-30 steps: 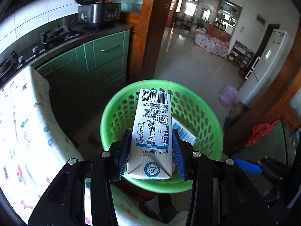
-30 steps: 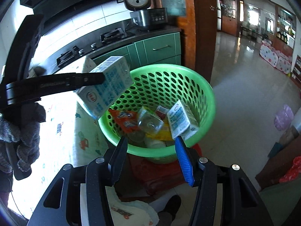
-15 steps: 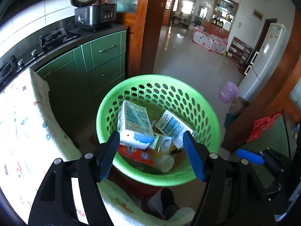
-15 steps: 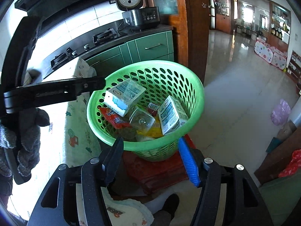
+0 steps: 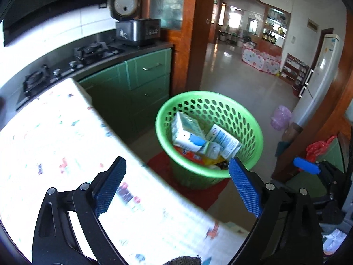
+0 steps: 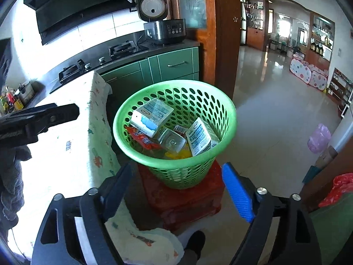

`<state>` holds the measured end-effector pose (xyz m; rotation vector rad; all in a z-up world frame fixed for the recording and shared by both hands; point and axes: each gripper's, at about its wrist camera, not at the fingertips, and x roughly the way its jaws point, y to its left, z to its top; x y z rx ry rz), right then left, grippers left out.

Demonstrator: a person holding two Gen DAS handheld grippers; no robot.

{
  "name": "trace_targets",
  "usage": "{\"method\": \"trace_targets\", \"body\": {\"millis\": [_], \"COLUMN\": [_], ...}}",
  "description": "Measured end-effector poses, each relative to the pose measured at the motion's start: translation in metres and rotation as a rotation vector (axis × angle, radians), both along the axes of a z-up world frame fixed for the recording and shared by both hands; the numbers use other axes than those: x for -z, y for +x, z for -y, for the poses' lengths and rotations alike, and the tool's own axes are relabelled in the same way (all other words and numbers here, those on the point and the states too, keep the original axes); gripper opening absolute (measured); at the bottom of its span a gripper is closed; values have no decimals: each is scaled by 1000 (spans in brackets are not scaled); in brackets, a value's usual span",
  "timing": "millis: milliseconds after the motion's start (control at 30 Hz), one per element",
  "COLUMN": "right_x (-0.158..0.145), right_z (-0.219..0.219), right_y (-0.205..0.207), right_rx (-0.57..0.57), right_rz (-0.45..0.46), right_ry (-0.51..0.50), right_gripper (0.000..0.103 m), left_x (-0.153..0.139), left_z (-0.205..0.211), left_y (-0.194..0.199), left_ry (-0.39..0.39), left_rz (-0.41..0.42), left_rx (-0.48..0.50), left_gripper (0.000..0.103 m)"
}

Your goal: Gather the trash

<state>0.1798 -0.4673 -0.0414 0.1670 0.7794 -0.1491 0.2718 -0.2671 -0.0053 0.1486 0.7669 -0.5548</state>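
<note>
With the carton [image 6: 152, 117] lying in the basket [image 6: 229, 110] and both your left hand-held gripper [image 5: 176, 182] and right hand-held gripper [image 6: 176, 185] gaping empty, you should seek more trash on the desk [image 5: 55, 143].

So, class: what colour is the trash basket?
Green basket, with round holes; clearest in the right wrist view.

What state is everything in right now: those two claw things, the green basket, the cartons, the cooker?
left gripper: open, holding nothing
right gripper: open, holding nothing
green basket: upright on a red stool, partly filled
milk carton: lying tilted on the trash
second carton: leaning against the basket wall
rice cooker: lid up
</note>
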Motion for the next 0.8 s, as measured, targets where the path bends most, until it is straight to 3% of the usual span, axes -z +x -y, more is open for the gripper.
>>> {"method": "trace_targets", "body": {"millis": [300, 800], "right_x": [-12, -40], "right_z": [-27, -72], "right_y": [-24, -57], "right_rx": [10, -17], "right_rz": [36, 125], "right_ry": [-27, -55], "right_gripper": [92, 93], "left_x": [-13, -14], "left_z": [-61, -136], "left_y": [-38, -86], "left_ry": [-6, -48], "left_rz": [59, 116], "left_rx": [-92, -198], "left_gripper": [97, 98]}}
